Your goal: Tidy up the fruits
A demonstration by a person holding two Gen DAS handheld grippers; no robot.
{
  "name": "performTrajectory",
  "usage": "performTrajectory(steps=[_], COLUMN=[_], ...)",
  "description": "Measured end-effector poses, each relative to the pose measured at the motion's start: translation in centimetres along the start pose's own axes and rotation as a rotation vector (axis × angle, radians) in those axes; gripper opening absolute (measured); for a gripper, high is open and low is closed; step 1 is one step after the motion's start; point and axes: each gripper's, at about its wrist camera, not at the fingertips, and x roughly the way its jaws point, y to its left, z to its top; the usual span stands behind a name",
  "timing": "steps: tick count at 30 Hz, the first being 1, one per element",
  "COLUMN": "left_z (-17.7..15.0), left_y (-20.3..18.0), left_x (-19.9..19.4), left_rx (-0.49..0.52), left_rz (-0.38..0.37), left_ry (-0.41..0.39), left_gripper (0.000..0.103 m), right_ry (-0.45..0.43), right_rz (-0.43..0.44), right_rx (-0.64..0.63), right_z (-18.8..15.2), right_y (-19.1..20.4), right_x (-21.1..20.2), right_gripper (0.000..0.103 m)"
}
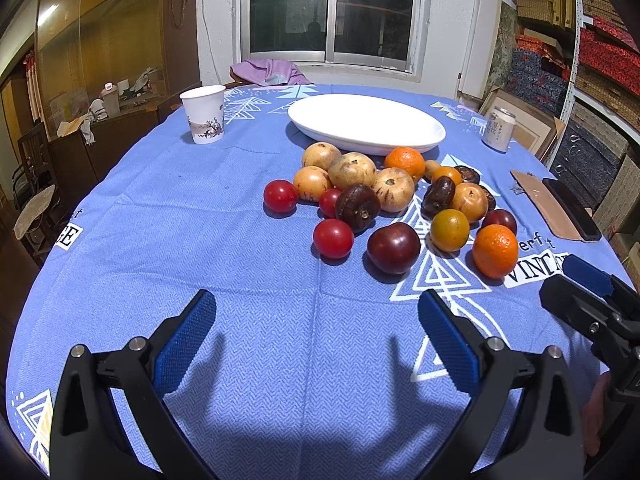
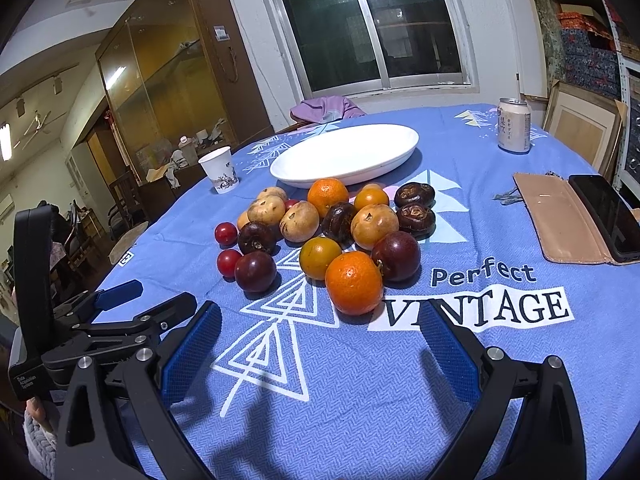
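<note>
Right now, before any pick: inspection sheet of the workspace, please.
Surface: table under a blue printed cloth, flat.
Job's things: mixed fruit pile loose on the cloth; white oval dish behind it, holding nothing.
Clutter: paper cup, drink can, phone in an open case.
Grippers: left gripper and right gripper both open, holding nothing, short of the pile.
Cables: nothing seen on the table.
Surroundings: window, glass cabinet, stacked boxes, purple cloth at the far edge.

Tablecloth [image 1: 200,240] blue herringbone, white triangles; plate [image 1: 366,122] white; tomatoes [image 1: 333,238] red; oranges [image 2: 354,282] orange; plums [image 1: 394,247] dark purple; gripper pads [image 1: 186,340] blue
</note>
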Motion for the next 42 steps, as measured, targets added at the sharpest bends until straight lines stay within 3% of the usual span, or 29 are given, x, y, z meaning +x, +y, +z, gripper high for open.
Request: performTrajectory(steps=[13, 22, 26, 32, 36, 38, 40, 42], left_z=[-0.1, -0.1, 0.1, 1.2, 3.0, 3.8, 4.2, 4.3], left_y=[0.5, 0.5, 0.4, 0.3, 0.0, -0.4, -0.9, -1.1], left_x=[0.6, 0.7, 0.9, 2.0, 3.5, 4.4, 5.5, 6.3], left_rx=[-0.028, -0.023, -0.006, 0.009, 0.053, 0.086, 0.126, 0.146], left_rz=[-0.023, -0.023, -0.061, -0.121, -0.073, -0.034, 0.000, -0.006], left_ry=[0.026, 0.040, 0.053, 0.100, 0.127, 0.149, 0.186, 0.203], left_gripper=[0.099, 0.099, 0.099, 0.099, 0.099, 0.099, 0.099, 0.099], right_ry=[-0.014, 0.033, 0.052, 0.096, 0.100, 0.112, 0.142, 0.165], right_rz=[0.046, 0.075, 0.088, 0.046, -0.004, -0.013, -0.012, -0.008], right_rx=[-0.022, 0.029, 0.038, -0.018, -0.108, -0.131, -0.145, -0.142], right_z=[0.1, 0.1, 0.2, 0.7, 2.1, 2.6, 3.0, 3.2], right_y=[-0.1, -0.9, -1.2, -0.4, 0.4, 0.4, 0.2, -0.1], right_x=[-0.1, 0.5, 0.7, 0.8, 0.8, 1.3, 2.3, 3.2], right_gripper=[0.100, 0.100, 0.100, 0.100, 0.100, 0.097, 0.083, 0.077])
